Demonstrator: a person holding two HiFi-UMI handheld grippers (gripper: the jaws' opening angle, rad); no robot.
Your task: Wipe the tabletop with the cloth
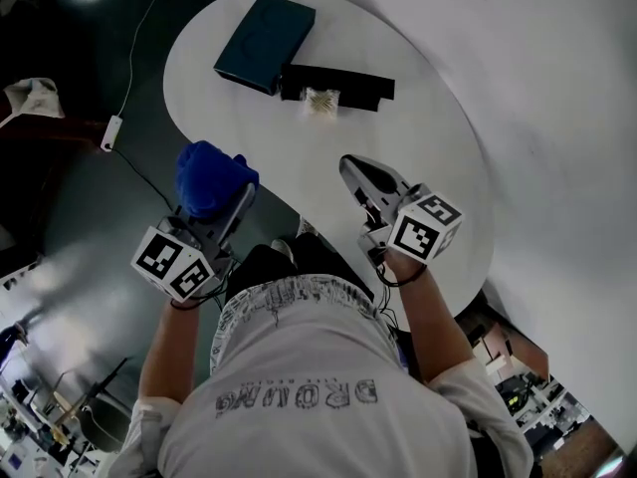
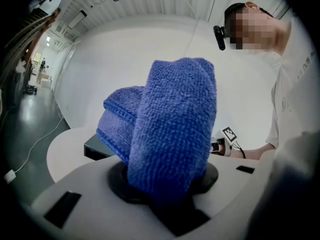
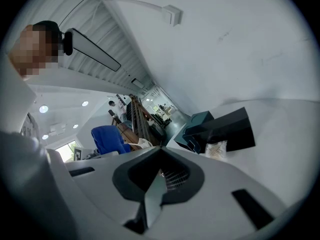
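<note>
Terry cloth (image 2: pixel 170 129): looped pile, rough, matt. White tabletop (image 1: pixel 418 137): smooth, matt. Shells of left gripper (image 1: pixel 234 205) and right gripper (image 3: pixel 160 176): grey plastic, smooth, matt, with black matt surrounds at the jaws. Fine ribbed patch inside the right one. Teal box (image 1: pixel 264 43), black box (image 1: pixel 343 83): smooth, matt, material unclear. Small packet (image 1: pixel 320 101): glossy clear wrap. Floor (image 1: pixel 90 197): dark, glossy, reflective.

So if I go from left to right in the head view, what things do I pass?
pale bundle → white plug → cloth → right hand-held gripper
</note>
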